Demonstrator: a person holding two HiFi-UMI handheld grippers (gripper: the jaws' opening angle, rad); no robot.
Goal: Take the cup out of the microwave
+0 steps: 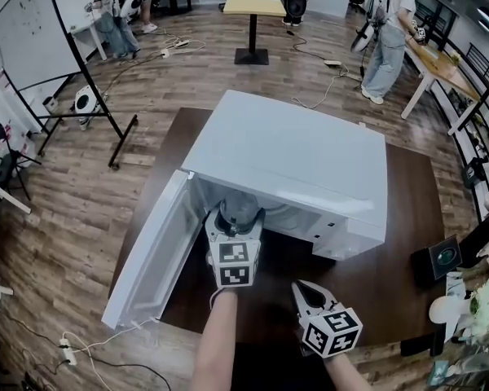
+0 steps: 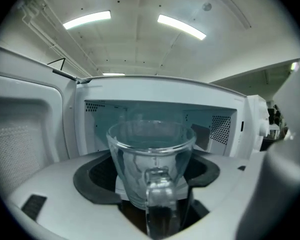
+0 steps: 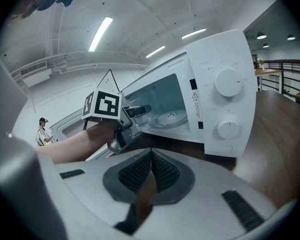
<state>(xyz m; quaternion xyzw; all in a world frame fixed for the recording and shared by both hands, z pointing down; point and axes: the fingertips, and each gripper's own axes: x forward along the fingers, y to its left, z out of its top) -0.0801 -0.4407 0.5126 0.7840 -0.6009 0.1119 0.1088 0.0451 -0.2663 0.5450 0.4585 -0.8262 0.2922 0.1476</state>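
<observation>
A clear glass cup (image 2: pixel 151 159) with its handle turned toward the camera sits between the dark pads (image 2: pixel 97 179) of my left gripper (image 2: pixel 151 181), which is shut on it. In the head view that gripper (image 1: pixel 237 213) holds the cup (image 1: pixel 240 208) at the mouth of the white microwave (image 1: pixel 301 161), whose door (image 1: pixel 151 251) hangs open to the left. The right gripper view shows the glass turntable (image 3: pixel 171 118) inside with nothing on it, and the left gripper (image 3: pixel 133 113) just in front of the opening. My right gripper (image 3: pixel 151 158) is shut on nothing and hovers over the table (image 1: pixel 308 293).
The microwave stands on a dark wooden table (image 1: pixel 391 275). A black box (image 1: pixel 440 257), white objects and flowers (image 1: pixel 485 300) lie at the table's right edge. A power strip (image 1: pixel 65 350) lies on the floor at the left. People stand far back in the room.
</observation>
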